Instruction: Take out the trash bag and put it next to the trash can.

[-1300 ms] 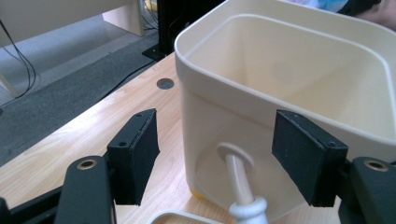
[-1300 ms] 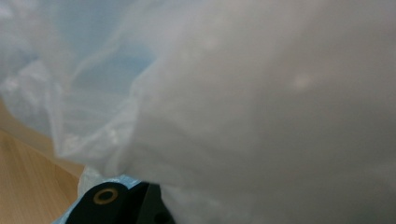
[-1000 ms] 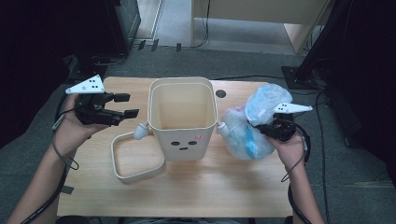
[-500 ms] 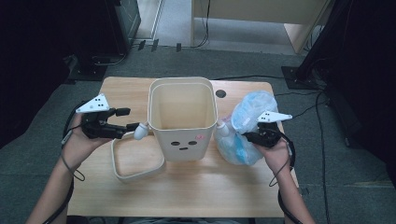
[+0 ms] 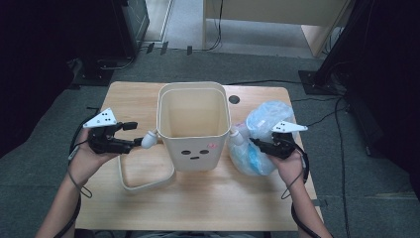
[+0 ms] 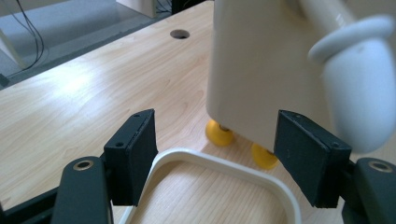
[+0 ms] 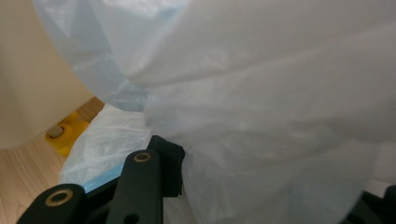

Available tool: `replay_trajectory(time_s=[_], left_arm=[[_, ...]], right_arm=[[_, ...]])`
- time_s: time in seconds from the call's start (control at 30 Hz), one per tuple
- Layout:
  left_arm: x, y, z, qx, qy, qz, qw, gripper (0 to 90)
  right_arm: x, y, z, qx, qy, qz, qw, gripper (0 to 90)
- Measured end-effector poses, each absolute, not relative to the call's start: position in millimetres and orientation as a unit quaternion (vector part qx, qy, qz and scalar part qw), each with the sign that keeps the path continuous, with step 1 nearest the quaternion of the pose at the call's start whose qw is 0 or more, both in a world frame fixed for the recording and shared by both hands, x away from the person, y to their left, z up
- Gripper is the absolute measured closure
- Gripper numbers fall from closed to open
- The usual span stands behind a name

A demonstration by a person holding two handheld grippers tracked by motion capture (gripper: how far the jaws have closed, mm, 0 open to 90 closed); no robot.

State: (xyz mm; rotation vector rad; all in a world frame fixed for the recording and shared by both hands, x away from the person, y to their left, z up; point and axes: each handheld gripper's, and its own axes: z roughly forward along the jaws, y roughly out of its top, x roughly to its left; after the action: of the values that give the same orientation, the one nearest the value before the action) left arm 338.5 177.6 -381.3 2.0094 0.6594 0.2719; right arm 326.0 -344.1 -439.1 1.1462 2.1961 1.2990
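A person is sitting at a wooden table, holding a gripper in each hand. A cream bin with a small face printed on its front is standing upright in the middle of the table, open at the top, resting on yellow feet.

The left gripper is lying level at the left of the bin, pointing toward it. Its jaws are standing apart with nothing pressed between them. In the left gripper view, a pale rounded knob sticking out from the bin's side is hanging just above and beside one jaw, and a cream rectangular ring is lying flat on the table right under the jaws, beside the bin's left foot.

The right gripper is at the right of the bin, pointing into a crumpled clear bag with light blue patches. The bag is sitting on the table, touching the bin's right side. The right gripper's jaws have just been opening; the plastic is lying between them and draping over them, and it is hard to tell whether the pads are pressing on it.
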Motion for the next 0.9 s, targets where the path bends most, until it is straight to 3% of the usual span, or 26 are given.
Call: replay_trajectory(time_s=[0.47, 0.9], left_arm=[[345, 184, -424, 0.829, 0.276, 0.123, 0.47, 27.8], [347, 198, -448, 0.823, 0.283, 0.13, 0.475, 27.5]], right_arm=[[333, -336, -459, 0.425, 0.767, 0.437, 0.2, 43.2], [337, -338, -467, 0.44, 0.76, 0.433, 0.204, 35.2]])
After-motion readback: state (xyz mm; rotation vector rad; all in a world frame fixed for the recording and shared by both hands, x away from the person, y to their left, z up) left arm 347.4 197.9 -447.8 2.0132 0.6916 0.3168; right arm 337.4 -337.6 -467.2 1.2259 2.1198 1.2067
